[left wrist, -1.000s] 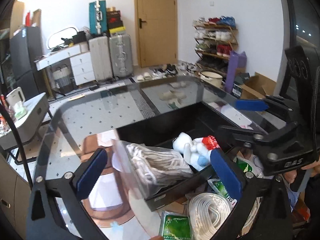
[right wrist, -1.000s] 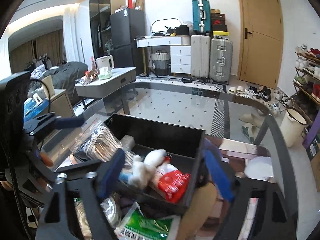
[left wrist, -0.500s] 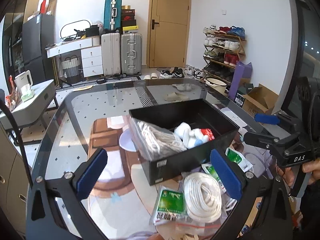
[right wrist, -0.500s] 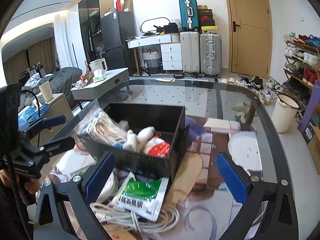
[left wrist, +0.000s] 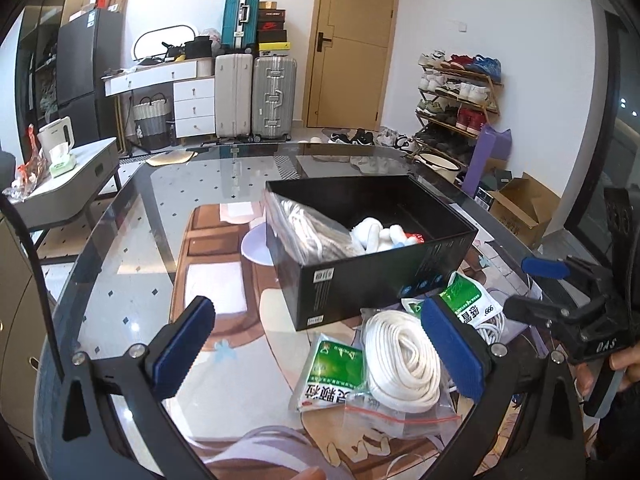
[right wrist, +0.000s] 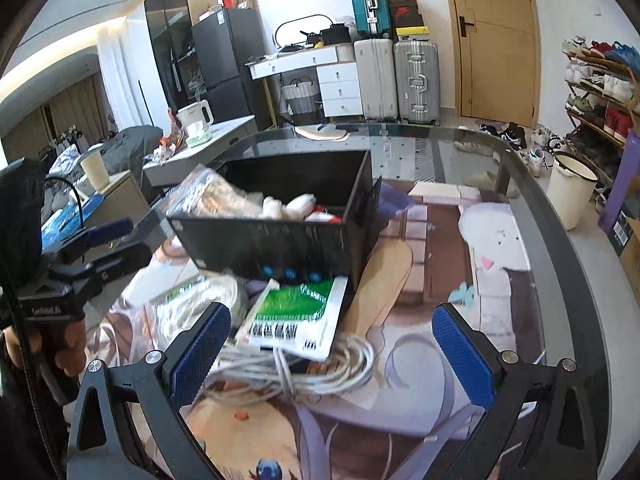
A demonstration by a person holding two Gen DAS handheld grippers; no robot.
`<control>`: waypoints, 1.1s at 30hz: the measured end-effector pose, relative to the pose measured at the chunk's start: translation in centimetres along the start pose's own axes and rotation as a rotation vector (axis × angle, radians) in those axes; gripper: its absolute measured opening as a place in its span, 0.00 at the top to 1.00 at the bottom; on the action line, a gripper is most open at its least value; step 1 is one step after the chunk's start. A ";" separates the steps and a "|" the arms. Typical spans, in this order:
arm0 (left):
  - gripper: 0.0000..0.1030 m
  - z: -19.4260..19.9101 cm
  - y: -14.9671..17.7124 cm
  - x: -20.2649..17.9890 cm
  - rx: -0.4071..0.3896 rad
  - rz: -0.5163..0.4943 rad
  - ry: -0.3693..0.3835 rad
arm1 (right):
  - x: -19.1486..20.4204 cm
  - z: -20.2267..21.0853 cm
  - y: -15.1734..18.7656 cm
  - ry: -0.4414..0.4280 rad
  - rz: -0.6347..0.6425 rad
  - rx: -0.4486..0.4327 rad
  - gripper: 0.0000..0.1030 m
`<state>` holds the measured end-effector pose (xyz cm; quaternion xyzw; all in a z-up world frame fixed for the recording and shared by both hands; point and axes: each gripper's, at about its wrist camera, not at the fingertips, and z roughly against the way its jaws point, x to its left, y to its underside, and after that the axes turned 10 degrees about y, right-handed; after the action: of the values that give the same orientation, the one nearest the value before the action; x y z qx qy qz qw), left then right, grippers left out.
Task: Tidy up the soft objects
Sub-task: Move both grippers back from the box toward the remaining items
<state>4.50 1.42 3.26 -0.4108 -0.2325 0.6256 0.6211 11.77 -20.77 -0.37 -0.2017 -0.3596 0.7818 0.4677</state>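
A black box (left wrist: 384, 276) stands on the glass table (left wrist: 132, 248) and shows in the right wrist view too (right wrist: 276, 240). In it lie a bagged white rope (left wrist: 312, 232) and a white plush toy (left wrist: 380, 234). In front of the box lie a coiled white rope in a clear bag (left wrist: 400, 360), green packets (left wrist: 336, 372) (right wrist: 296, 316) and a loose grey cable (right wrist: 296, 368). My left gripper (left wrist: 320, 344) is open and empty, short of the box. My right gripper (right wrist: 332, 348) is open and empty, above the cable and packet.
The round glass table has a dark rim (right wrist: 560, 240). Beyond it stand suitcases (left wrist: 256, 96), a door (left wrist: 352, 44), a shoe rack (left wrist: 456, 100) and a grey side table (left wrist: 68, 176). A cardboard box (left wrist: 520, 204) sits on the floor at right.
Both grippers have pulled back from the box and risen. The box, close under them a second ago, now sits farther off, with the packets and ropes in front in view.
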 end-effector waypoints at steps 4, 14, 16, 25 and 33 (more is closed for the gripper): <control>0.00 -0.3 1.0 0.0 0.015 0.008 -0.008 | -0.2 -0.1 0.7 -0.010 -0.030 0.024 0.01; 0.00 -0.6 1.9 -0.9 0.024 -0.009 0.007 | 1.1 -0.4 1.8 -0.033 -0.020 0.056 0.01; 0.00 -0.8 2.2 -1.2 0.028 -0.022 -0.002 | 1.5 -0.4 2.1 -0.023 0.000 0.057 0.01; 0.00 -1.0 2.7 -1.1 0.040 -0.025 0.006 | 1.1 -0.3 2.2 -0.018 -0.024 0.054 0.01; 0.00 -1.1 2.9 -1.0 0.042 -0.031 0.023 | 1.7 -1.6 1.2 0.008 -0.071 0.068 0.01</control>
<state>3.58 -0.16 0.55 -0.4012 -0.2183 0.6158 0.6420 11.32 -19.08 -2.29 -0.1758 -0.3379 0.7757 0.5032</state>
